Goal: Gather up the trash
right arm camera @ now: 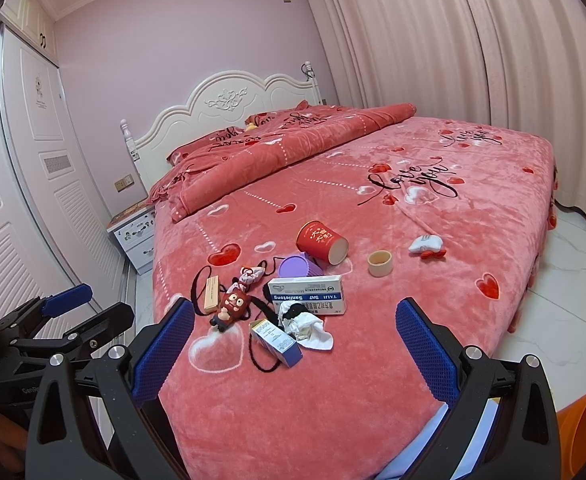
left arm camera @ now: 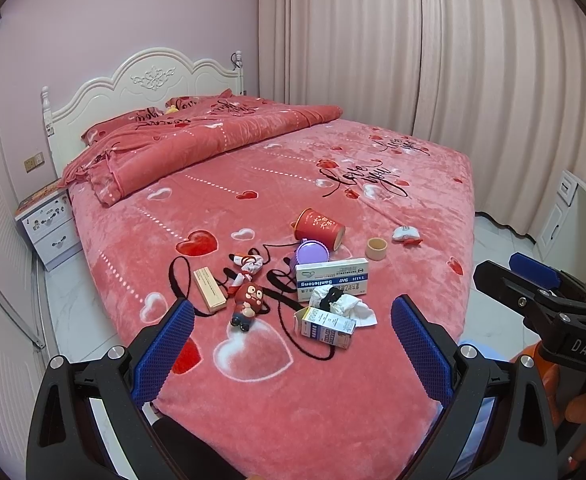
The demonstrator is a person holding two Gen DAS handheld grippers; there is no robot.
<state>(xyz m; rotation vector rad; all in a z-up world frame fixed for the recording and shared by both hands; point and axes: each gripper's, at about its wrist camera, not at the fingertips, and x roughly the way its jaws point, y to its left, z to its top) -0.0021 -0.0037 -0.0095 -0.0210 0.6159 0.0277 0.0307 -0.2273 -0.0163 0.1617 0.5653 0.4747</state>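
Trash cluster, lower centre of both wrist views, lying on the pink heart-print bedspread (left arm camera: 393,240):
- crumpled white tissue (left arm camera: 349,306) with a dark scrap on top, touching the box behind it
- small open carton (left arm camera: 327,326), tipped on its side, just in front of the tissue
- flat white-and-blue medicine box (left arm camera: 332,280), printed "Sanlietong", behind the tissue
- red paper cup (left arm camera: 319,229) on its side, open end toward the right of the frame
- purple ribbed container (left arm camera: 313,254) between the cup and the medicine box
- tape roll (left arm camera: 376,249), upright, right of the cup and apart from it
- narrow tan box (left arm camera: 209,290) at the cluster's left edge
- red cartoon figurine (left arm camera: 249,304) beside the tan box, with a red-and-white cloth piece (left arm camera: 245,266) just above it
- black cord (left arm camera: 289,320) looping among these items
- small white-and-red object (left arm camera: 407,235), set apart to the right; possibly a sock, too small to tell

Left gripper (left arm camera: 293,344): blue-padded fingers wide apart, holding nothing, hovering over the near end of the bed, short of the cluster

Right gripper (right arm camera: 295,346): likewise spread wide and empty, framing the carton and tissue from the near side; in the left wrist view it appears at the right edge

Surroundings: folded matching quilt (left arm camera: 197,140) and white headboard (left arm camera: 145,84) in the upper left; curtains (left arm camera: 433,52) across the upper right; orange bin (right arm camera: 585,436) at the lower right corner of the right wrist view
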